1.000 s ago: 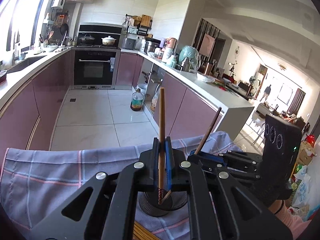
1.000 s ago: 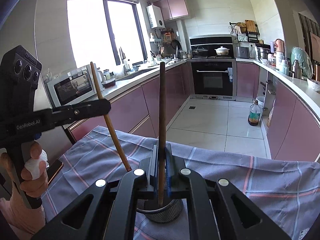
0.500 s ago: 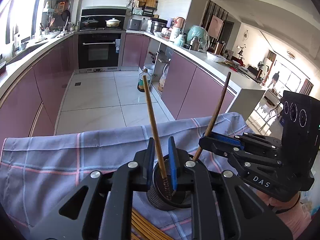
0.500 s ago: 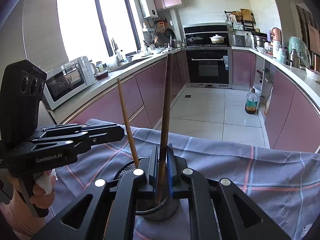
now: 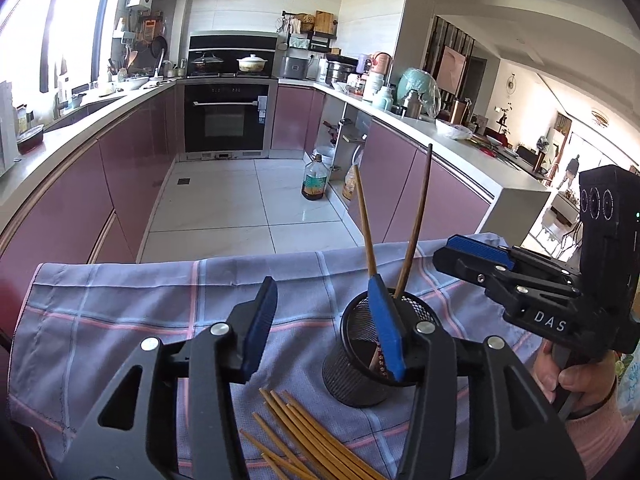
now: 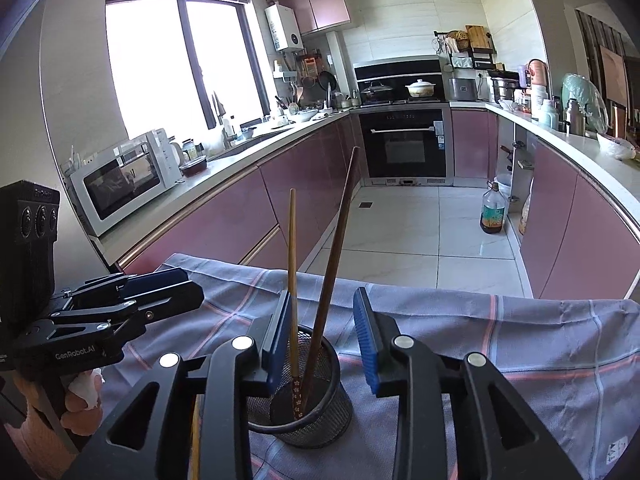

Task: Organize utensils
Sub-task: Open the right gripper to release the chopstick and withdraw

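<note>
Now, scene: purple kitchen, checked blue-grey cloth with pink lines (image 5: 132, 312) spread over a work surface in the foreground.
Holder: round black wire-mesh cup (image 6: 308, 404), standing upright on the cloth, near its front edge.
Chopsticks in holder: two, tips down inside the cup, upper ends fanning apart; lighter wooden chopstick with a floral-patterned tip (image 6: 292, 264) almost upright, darker brown chopstick (image 6: 336, 248) leaning toward the right in the right wrist view.
Loose chopsticks: bundle of pale bamboo sticks (image 5: 304, 440) lying flat on the cloth, just in front of the cup, partly hidden under the left gripper's frame.
Left gripper (image 5: 326, 328): black frame with blue pads, jaws opening, well apart; right pad hanging over the cup's rim beside the lighter chopstick, left pad over bare cloth; whether that pad touches the stick, cannot tell; nothing clamped.
Right gripper (image 6: 322, 338): black frame with blue pads, jaws opening, over the cup; both chopstick shafts rising in the gap between the pads, lighter one just beside the left pad, no clamping visible.
Hands: right hand (image 5: 576, 376) with a pink sleeve wrapped round its gripper's handle; left hand (image 6: 76, 404) gripping its handle, a white wad at the fingers.
Background: black built-in oven (image 6: 406, 144), white microwave (image 6: 120, 176) on the counter, plastic oil bottle (image 5: 316, 180) on the tiled floor.
</note>
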### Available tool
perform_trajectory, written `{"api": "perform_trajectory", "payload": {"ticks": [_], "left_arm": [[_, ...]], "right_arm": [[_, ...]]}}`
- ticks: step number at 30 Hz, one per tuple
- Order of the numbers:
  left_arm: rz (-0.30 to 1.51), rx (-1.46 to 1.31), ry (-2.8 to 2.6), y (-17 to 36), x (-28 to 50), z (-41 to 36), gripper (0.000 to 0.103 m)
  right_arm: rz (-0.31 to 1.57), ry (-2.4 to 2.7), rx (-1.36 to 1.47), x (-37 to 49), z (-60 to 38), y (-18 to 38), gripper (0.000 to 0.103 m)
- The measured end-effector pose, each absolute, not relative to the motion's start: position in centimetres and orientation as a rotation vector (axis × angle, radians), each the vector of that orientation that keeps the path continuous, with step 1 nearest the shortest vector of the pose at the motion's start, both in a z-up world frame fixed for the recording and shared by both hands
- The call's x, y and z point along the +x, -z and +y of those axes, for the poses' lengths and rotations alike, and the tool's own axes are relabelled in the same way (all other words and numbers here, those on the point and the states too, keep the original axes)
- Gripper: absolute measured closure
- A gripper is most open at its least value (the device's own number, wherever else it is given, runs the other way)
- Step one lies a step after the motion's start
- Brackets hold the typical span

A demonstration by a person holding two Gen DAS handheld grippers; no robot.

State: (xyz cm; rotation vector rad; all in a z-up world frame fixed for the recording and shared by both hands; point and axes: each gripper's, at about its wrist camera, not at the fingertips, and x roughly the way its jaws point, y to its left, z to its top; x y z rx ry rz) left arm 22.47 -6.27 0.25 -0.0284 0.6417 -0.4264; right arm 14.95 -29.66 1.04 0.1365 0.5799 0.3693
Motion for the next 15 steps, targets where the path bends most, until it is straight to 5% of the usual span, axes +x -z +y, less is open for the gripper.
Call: {"api": "perform_trajectory", "payload": {"ticks": [15], "left_arm": [[0.618,0.045,0.304,3.2,14.3,-0.2,0.041]], "right_arm": [[0.506,-0.567,0.055,6.9,-27.5,-2.5,0.059]]}}
